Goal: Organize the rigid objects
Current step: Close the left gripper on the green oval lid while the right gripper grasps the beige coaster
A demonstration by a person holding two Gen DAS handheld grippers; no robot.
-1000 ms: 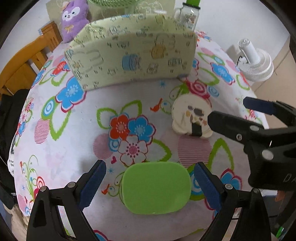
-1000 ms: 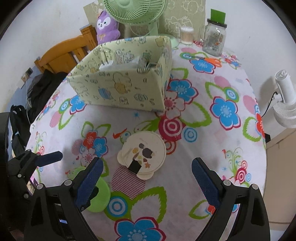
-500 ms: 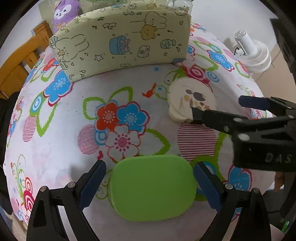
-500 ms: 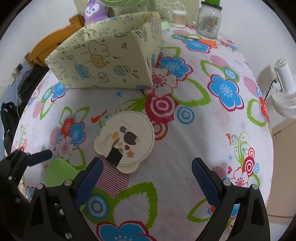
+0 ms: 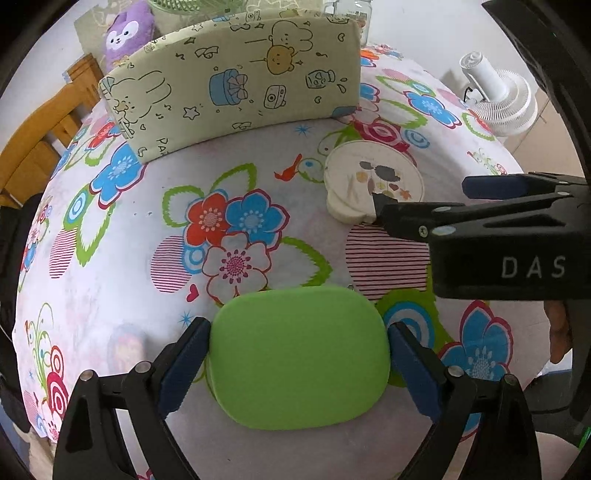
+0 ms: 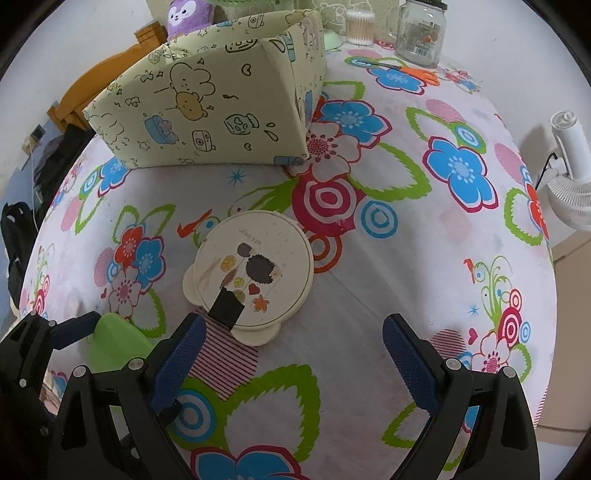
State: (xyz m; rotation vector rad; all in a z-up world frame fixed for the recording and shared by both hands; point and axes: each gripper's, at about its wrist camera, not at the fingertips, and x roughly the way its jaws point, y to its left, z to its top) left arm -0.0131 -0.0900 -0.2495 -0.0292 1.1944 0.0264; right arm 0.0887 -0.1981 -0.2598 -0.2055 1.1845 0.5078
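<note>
In the left wrist view, the left gripper (image 5: 298, 363) has its two blue-padded fingers (image 5: 184, 363) set on either side of a flat, rounded-rectangle bright green plastic lid (image 5: 298, 360). Both pads sit right against the lid's short edges, so the jaws look clamped on it, though whether they truly press cannot be told for sure. The lid lies low over the flower-printed white tablecloth (image 5: 110, 258). Ahead of this gripper and slightly to its left stands a pale yellow-green fabric storage box with cartoon animal prints (image 5: 236, 85). Ahead and to the right lies a round cream-coloured case with a hedgehog-and-leaves picture on top (image 5: 373, 186), and just past it the black body of the right gripper (image 5: 443, 206) reaches in from the right edge.

In the right wrist view, that gripper's (image 6: 291, 354) blue fingers (image 6: 406, 354) stand wide apart with nothing between them but tablecloth (image 6: 369, 295). The cream case (image 6: 255, 275) lies just ahead of its left fingertip, touching neither finger. The storage box (image 6: 207, 99) is farther ahead to the left. Far ahead on the right are a clear glass jar (image 6: 421, 35) and orange-handled scissors (image 6: 417, 74); a white desk fan (image 6: 570, 173) stands beyond the table's right edge.
</note>
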